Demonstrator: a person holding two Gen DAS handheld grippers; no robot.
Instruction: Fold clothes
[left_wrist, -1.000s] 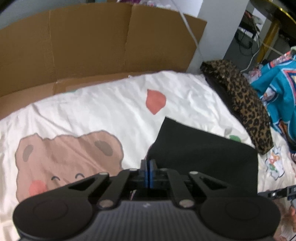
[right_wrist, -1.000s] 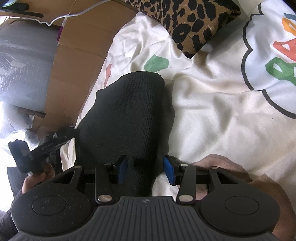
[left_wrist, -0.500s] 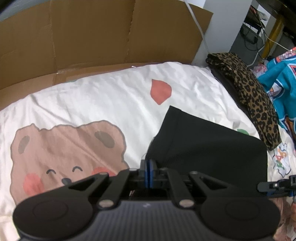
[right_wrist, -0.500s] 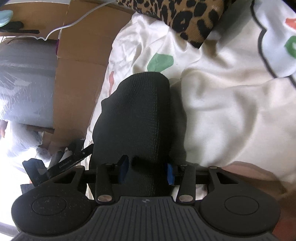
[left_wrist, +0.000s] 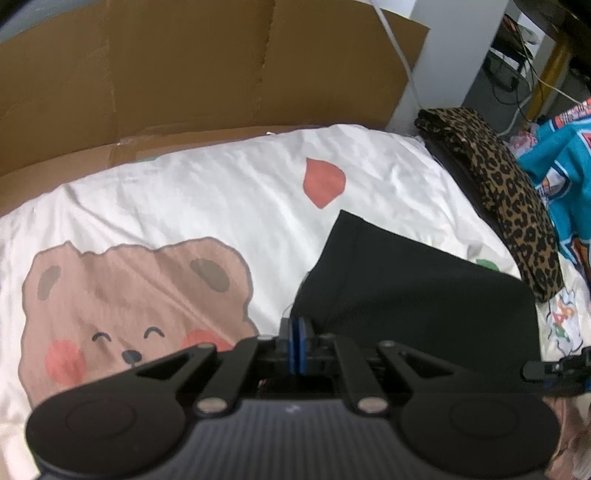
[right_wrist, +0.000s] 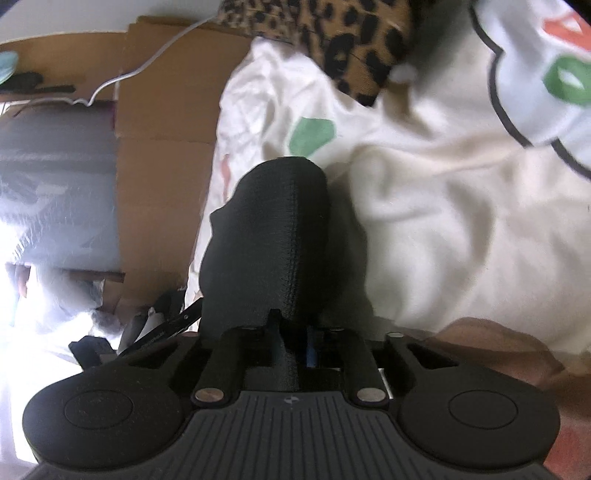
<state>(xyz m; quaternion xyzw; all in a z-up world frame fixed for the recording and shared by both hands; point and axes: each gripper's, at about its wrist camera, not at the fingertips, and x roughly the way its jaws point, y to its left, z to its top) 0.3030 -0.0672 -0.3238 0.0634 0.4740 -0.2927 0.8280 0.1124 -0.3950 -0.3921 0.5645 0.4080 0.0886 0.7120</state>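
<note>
A black knit garment (left_wrist: 417, 295) lies folded on a white cartoon-print bedsheet (left_wrist: 207, 199). My left gripper (left_wrist: 296, 334) is shut, pinching the garment's near left corner. In the right wrist view the same black garment (right_wrist: 273, 236) rises in a hump, and my right gripper (right_wrist: 295, 349) is shut on its near edge, with cloth bunched between the blue pads. The right gripper also shows at the right edge of the left wrist view (left_wrist: 561, 367). The left gripper shows at the lower left of the right wrist view (right_wrist: 147, 332).
A folded leopard-print garment (left_wrist: 506, 206) lies at the bed's right edge, beside a teal printed garment (left_wrist: 565, 166). A cardboard sheet (left_wrist: 184, 81) stands behind the bed with a white cable (left_wrist: 395, 48) over it. The leopard garment (right_wrist: 347, 48) lies beyond the black one.
My right gripper has closed from open onto the black garment's edge. The garment has bunched up into a taller hump. My left gripper stays shut on its corner and has shifted slightly.
</note>
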